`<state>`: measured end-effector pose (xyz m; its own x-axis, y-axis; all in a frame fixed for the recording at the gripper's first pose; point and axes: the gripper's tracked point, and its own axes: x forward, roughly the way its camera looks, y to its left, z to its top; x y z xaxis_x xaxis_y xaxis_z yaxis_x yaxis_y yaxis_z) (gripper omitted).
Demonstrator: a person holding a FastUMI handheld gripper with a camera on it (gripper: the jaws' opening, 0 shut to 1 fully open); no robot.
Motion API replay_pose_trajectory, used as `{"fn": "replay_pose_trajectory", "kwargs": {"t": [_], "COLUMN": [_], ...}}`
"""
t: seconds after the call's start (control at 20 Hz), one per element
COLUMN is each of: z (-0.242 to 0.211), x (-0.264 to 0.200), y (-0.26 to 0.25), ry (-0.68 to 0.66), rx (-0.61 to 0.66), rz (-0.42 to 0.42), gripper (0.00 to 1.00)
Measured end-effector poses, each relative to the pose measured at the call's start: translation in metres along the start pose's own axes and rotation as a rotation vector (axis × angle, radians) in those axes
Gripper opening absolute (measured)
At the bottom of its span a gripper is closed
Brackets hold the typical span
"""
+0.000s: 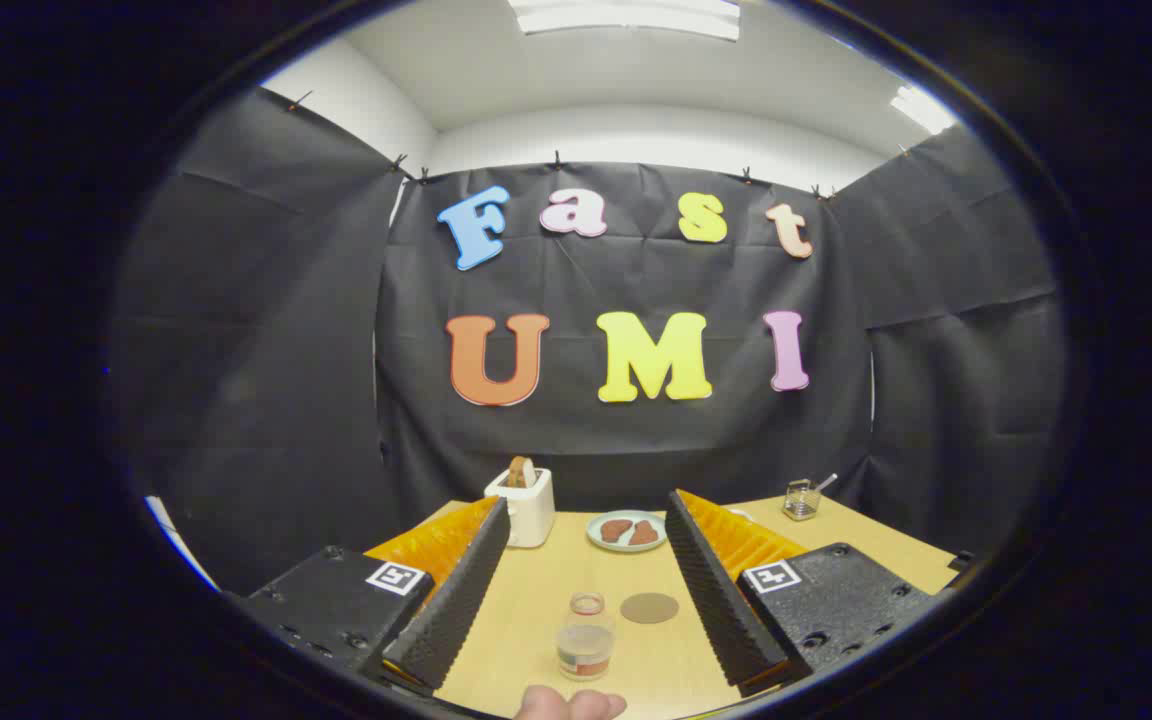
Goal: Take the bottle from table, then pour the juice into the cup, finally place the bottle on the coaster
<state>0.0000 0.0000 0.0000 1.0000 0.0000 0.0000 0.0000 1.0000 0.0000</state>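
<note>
**Bottle grab: thinking about grip before I commit**

Since the gripper (586,600) has its fingers spread wide with nothing between them, I've got time to plan. My target, the bottle (585,640), stands upright on the table (526,620) between the two fingers, mouth open at the top, label band low on its body. It looks like clear, small, thin plastic, so I'd guess light but slick and a bit squishy. I'd clamp mid-body above the label, not the neck, and go gentle so it doesn't buckle or slosh. The coaster (649,607) lies just beside it, slightly beyond. I can't pick out the cup from here. A toaster (524,505) and a plate (627,531) sit well beyond. Someone's fingertip (568,704) pokes in near the bottle's base.
</note>
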Motion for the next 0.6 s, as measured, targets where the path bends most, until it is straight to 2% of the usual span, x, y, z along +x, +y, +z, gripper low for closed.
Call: {"fn": "replay_pose_trajectory", "kwargs": {"t": [0.6], "z": [0.017], "x": [-0.013], "y": [0.009], "ry": [-0.034], "rx": [0.037], "rz": [0.033], "gripper": [1.0]}}
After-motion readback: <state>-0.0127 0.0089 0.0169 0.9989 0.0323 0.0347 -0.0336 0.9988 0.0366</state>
